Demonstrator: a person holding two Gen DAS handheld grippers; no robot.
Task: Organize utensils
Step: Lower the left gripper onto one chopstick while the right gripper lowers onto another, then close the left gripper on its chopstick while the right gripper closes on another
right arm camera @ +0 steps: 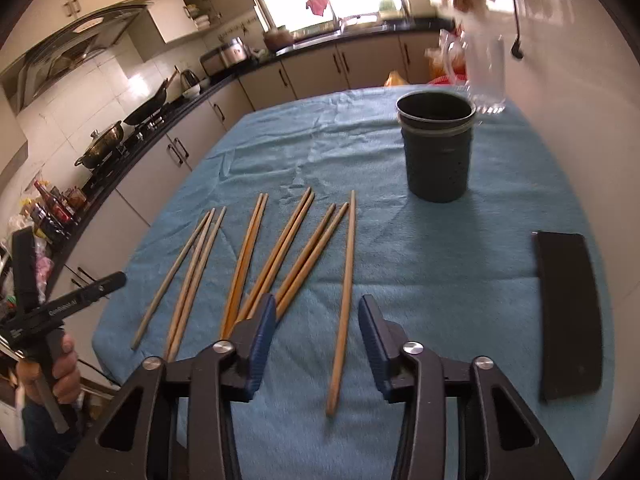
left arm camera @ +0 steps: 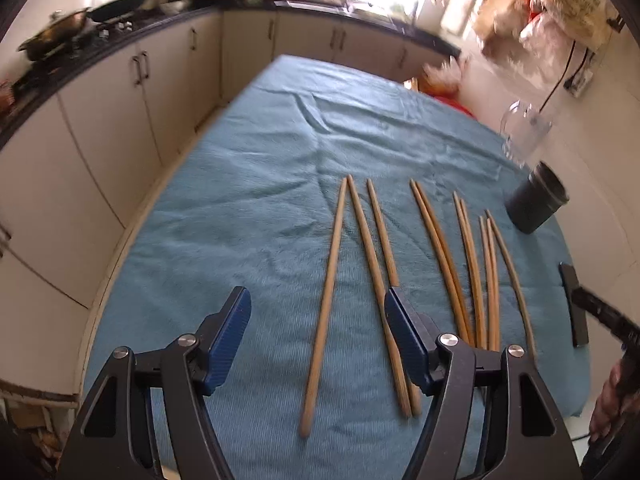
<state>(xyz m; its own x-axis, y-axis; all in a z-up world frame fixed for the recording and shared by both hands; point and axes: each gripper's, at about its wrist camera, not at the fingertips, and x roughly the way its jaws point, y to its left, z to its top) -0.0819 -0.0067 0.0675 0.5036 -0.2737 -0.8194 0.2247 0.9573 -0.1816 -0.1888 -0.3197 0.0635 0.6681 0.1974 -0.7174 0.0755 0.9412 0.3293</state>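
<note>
Several wooden chopsticks (left arm camera: pixel 440 248) lie side by side on a blue cloth (left arm camera: pixel 260 200); they also show in the right wrist view (right arm camera: pixel 280 252). A dark cylindrical holder (right arm camera: pixel 438 144) stands upright beyond them; it also shows in the left wrist view (left arm camera: pixel 536 202). My left gripper (left arm camera: pixel 318 308) is open and empty, held above the leftmost chopstick (left arm camera: pixel 324 308). My right gripper (right arm camera: pixel 318 312) is open and empty, its fingers on either side of the rightmost chopstick (right arm camera: pixel 344 300).
A clear glass jug (right arm camera: pixel 486 76) stands behind the holder. A flat black object (right arm camera: pixel 568 316) lies on the cloth at the right. Kitchen counters with pans (left arm camera: pixel 56 36) run along the left and back. The table edge (left arm camera: pixel 100 300) is at the left.
</note>
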